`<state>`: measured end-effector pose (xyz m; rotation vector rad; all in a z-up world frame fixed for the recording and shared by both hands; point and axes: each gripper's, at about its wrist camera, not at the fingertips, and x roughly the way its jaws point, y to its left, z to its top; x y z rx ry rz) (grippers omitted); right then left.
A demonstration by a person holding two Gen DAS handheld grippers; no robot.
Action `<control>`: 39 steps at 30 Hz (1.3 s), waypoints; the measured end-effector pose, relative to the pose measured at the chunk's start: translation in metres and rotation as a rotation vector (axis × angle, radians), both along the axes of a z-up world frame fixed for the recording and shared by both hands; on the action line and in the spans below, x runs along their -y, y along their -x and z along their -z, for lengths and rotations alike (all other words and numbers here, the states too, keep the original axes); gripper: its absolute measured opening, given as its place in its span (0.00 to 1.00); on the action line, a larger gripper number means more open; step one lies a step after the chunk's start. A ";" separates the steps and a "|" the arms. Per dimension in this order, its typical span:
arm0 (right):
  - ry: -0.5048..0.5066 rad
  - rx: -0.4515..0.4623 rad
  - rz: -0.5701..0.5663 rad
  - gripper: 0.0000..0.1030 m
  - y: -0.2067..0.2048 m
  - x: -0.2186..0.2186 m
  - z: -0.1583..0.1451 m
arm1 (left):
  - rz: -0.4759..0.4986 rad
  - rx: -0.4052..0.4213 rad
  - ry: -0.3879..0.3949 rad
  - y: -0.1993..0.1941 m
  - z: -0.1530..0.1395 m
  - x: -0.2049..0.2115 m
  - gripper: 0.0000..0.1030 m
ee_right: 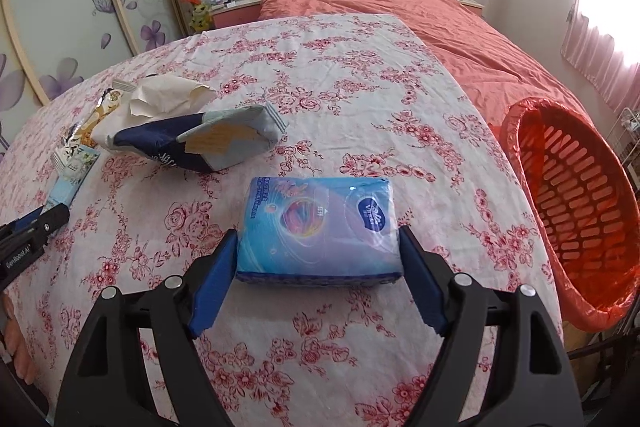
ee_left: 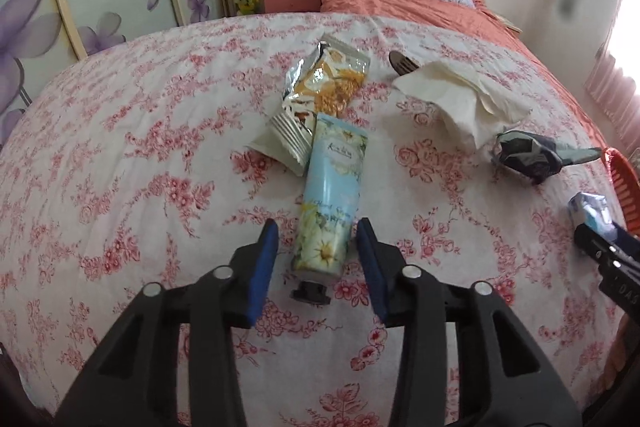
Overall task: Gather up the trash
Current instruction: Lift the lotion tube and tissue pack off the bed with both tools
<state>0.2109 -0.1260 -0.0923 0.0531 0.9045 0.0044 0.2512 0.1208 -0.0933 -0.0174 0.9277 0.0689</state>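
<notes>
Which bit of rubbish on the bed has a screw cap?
The pale blue flowered tube between the left gripper fingers; it ends in a black cap. The others are wrappers, tissue, packs.

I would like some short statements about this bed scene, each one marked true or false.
1. The blue plastic tissue pack lies between the right gripper's fingers. True.
2. The red slatted plastic basket holds several wrappers. False: no wrappers show in it.
3. The pale blue flowered cream tube has a white cap. False: its cap is black.
4. The left gripper is shut on the tube. False: its pads stand clear of it.
</notes>
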 end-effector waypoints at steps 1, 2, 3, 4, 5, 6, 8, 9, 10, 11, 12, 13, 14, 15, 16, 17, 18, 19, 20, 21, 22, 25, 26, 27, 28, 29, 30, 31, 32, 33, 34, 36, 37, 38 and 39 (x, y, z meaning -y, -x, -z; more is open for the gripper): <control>0.005 -0.002 0.001 0.77 -0.001 -0.001 0.000 | -0.001 0.006 -0.004 0.001 0.000 0.001 0.38; 0.012 -0.006 0.003 0.78 -0.002 -0.001 0.001 | -0.002 0.010 -0.004 0.001 0.000 0.000 0.38; 0.018 -0.007 0.004 0.78 -0.003 -0.002 0.001 | -0.004 0.016 -0.006 0.001 0.001 0.001 0.39; 0.027 -0.010 0.004 0.79 -0.003 -0.002 0.001 | -0.004 0.019 -0.009 0.001 0.001 0.001 0.39; 0.031 -0.010 0.004 0.79 -0.003 -0.003 0.001 | -0.004 0.020 -0.006 0.002 0.001 0.001 0.38; 0.030 -0.010 0.004 0.79 -0.003 -0.003 0.001 | -0.007 0.020 0.002 0.002 0.001 0.000 0.38; 0.028 -0.010 0.004 0.78 -0.003 -0.004 0.001 | -0.008 0.022 0.013 0.003 0.001 -0.001 0.38; 0.029 -0.010 0.004 0.78 -0.003 -0.004 0.001 | -0.008 0.022 0.017 0.003 0.001 -0.002 0.38; 0.029 -0.010 0.004 0.78 -0.003 -0.004 0.001 | -0.008 0.022 0.019 0.003 0.001 -0.002 0.38; 0.030 -0.010 0.004 0.79 -0.003 -0.003 0.001 | -0.008 0.022 0.017 0.004 0.001 -0.001 0.38; 0.029 -0.010 0.004 0.79 -0.003 -0.003 0.001 | -0.008 0.022 0.015 0.004 0.001 -0.001 0.38; 0.028 -0.010 0.004 0.79 -0.003 -0.003 0.001 | -0.007 0.021 0.012 0.004 0.001 -0.001 0.39; 0.028 -0.010 0.004 0.79 -0.003 -0.003 0.001 | -0.006 0.021 0.011 0.004 0.001 -0.001 0.39; 0.029 -0.011 0.004 0.79 -0.003 -0.003 0.001 | -0.006 0.021 0.011 0.004 0.001 -0.001 0.39; 0.030 -0.011 0.005 0.79 -0.003 -0.004 0.001 | -0.005 0.021 0.012 0.004 0.001 -0.001 0.39; 0.030 -0.011 0.005 0.79 -0.003 -0.003 0.001 | -0.006 0.021 0.013 0.004 0.001 -0.002 0.39; 0.029 -0.011 0.005 0.79 -0.003 -0.003 0.001 | -0.006 0.021 0.011 0.004 0.001 -0.001 0.39; 0.031 -0.011 0.006 0.79 -0.003 -0.004 0.002 | -0.007 0.021 0.010 0.004 0.002 -0.001 0.39; 0.032 -0.012 0.007 0.80 -0.003 -0.004 0.002 | -0.007 0.020 0.008 0.004 0.002 -0.001 0.40; 0.032 -0.012 0.008 0.80 -0.003 -0.004 0.002 | -0.008 0.020 0.005 0.004 0.002 -0.001 0.40; 0.030 -0.013 0.008 0.80 -0.003 -0.003 0.002 | -0.008 0.020 0.003 0.004 0.001 -0.001 0.40; 0.029 -0.015 0.012 0.82 -0.002 -0.003 0.003 | -0.007 0.020 0.004 0.004 0.001 0.000 0.40; 0.028 -0.015 0.013 0.82 -0.002 -0.003 0.003 | -0.007 0.020 0.004 0.004 0.001 0.000 0.41; 0.028 -0.016 0.013 0.82 -0.002 -0.003 0.002 | -0.007 0.020 0.005 0.004 0.001 0.000 0.41; 0.028 -0.015 0.013 0.82 -0.002 -0.003 0.002 | -0.006 0.020 0.007 0.004 0.001 0.000 0.42; 0.028 -0.016 0.013 0.82 -0.002 -0.003 0.003 | -0.005 0.020 0.009 0.004 0.002 0.000 0.43; 0.028 -0.016 0.013 0.82 -0.002 -0.003 0.002 | -0.004 0.019 0.011 0.004 0.002 0.001 0.43; 0.028 -0.016 0.013 0.82 -0.002 -0.003 0.002 | -0.002 0.019 0.011 0.003 0.002 0.001 0.44; 0.028 -0.016 0.013 0.83 -0.002 -0.003 0.002 | -0.002 0.019 0.010 0.003 0.002 0.002 0.44; 0.028 -0.016 0.013 0.83 -0.003 -0.003 0.002 | -0.001 0.019 0.010 0.003 0.002 0.002 0.45; 0.028 -0.016 0.012 0.83 -0.002 -0.003 0.003 | -0.001 0.019 0.011 0.003 0.003 0.003 0.45; 0.028 -0.016 0.012 0.83 -0.003 -0.003 0.002 | 0.001 0.018 0.013 0.003 0.003 0.003 0.46; 0.028 -0.016 0.012 0.83 -0.003 -0.003 0.003 | 0.002 0.018 0.012 0.003 0.003 0.003 0.46; 0.028 -0.016 0.012 0.84 -0.002 -0.003 0.003 | 0.002 0.018 0.011 0.003 0.003 0.004 0.46; 0.028 -0.016 0.012 0.84 -0.003 -0.003 0.003 | 0.002 0.018 0.011 0.003 0.002 0.004 0.46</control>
